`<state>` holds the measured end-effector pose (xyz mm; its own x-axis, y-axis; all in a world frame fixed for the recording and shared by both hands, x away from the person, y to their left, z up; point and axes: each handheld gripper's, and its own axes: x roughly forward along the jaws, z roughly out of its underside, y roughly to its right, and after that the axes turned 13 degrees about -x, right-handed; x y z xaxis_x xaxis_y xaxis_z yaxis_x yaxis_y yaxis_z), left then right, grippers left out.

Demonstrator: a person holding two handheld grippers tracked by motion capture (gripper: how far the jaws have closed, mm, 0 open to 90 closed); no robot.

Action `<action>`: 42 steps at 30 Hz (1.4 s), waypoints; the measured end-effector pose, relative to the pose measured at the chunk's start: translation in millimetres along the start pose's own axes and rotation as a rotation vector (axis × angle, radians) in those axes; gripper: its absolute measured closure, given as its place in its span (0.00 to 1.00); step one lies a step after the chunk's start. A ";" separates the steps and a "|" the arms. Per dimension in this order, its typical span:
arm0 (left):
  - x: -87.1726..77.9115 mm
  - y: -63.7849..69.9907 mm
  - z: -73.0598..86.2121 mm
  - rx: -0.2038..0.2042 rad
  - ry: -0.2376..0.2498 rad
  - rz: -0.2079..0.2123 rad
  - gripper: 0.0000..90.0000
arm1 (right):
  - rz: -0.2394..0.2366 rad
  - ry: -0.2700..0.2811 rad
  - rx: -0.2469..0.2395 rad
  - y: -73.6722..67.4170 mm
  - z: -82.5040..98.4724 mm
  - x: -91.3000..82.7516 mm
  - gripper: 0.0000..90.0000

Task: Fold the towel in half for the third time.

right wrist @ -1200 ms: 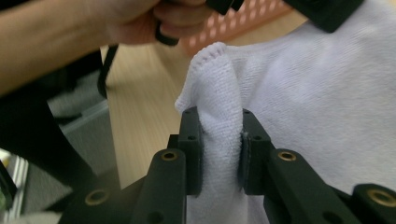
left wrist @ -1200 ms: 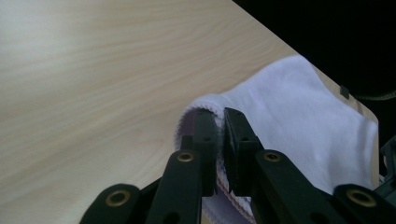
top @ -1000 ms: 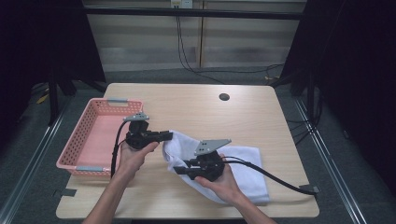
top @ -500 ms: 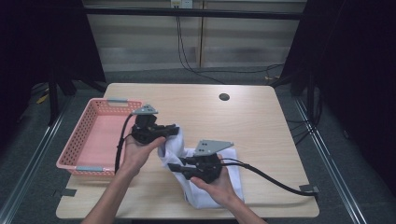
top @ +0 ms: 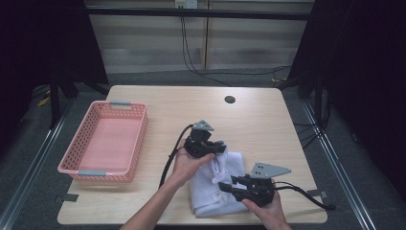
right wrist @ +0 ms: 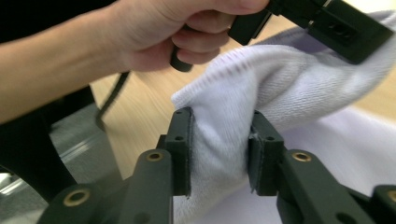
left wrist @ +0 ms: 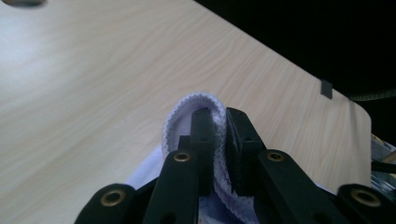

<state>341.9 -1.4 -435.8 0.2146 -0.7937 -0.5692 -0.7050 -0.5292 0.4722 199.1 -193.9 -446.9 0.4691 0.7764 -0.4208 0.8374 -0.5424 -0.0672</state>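
No brand, label or legible writing is visible on any item.

A white towel [top: 215, 184] lies bunched on the near right part of the wooden table [top: 268, 120], partly lifted by both grippers. Its long axis appears to run from the table's near edge away toward the far side, though the folds make this uncertain.

The left gripper [top: 215, 147] sits at the towel's far end, held by the left hand [top: 189, 163]. In the left gripper view its jaws are pressed nearly together on a scalloped hem of the towel [left wrist: 189, 112], which loops up over the jaw tips.

The right gripper [top: 227, 186] is at the towel's near right side, held by the right hand [top: 268, 208], jaws pointing left. In the right gripper view its jaws pinch a thick fold of the towel [right wrist: 219, 140] between them, with the left hand [right wrist: 154, 32] beyond.

A pink basket [top: 136, 143] stands on the table's left side, well apart from the towel. A dark round hole [top: 230, 99] marks the table's far edge.
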 end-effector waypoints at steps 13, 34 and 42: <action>-12.1 2.2 7.4 0.020 0.073 0.072 0.54 | 0.131 -0.051 0.080 30.9 23.4 -45.1 0.35; -62.8 13.5 136.6 0.096 -0.142 0.080 0.55 | 0.175 -0.220 0.071 95.4 10.4 31.0 0.99; -61.3 21.2 137.2 0.162 -0.158 0.054 0.50 | 0.172 -0.265 0.074 88.7 30.8 11.0 0.96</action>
<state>221.2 77.2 -483.3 0.0741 -0.7560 -0.6503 -0.8149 -0.4219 0.3975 269.9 -243.3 -485.3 0.5046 0.5659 -0.6520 0.7249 -0.6879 -0.0361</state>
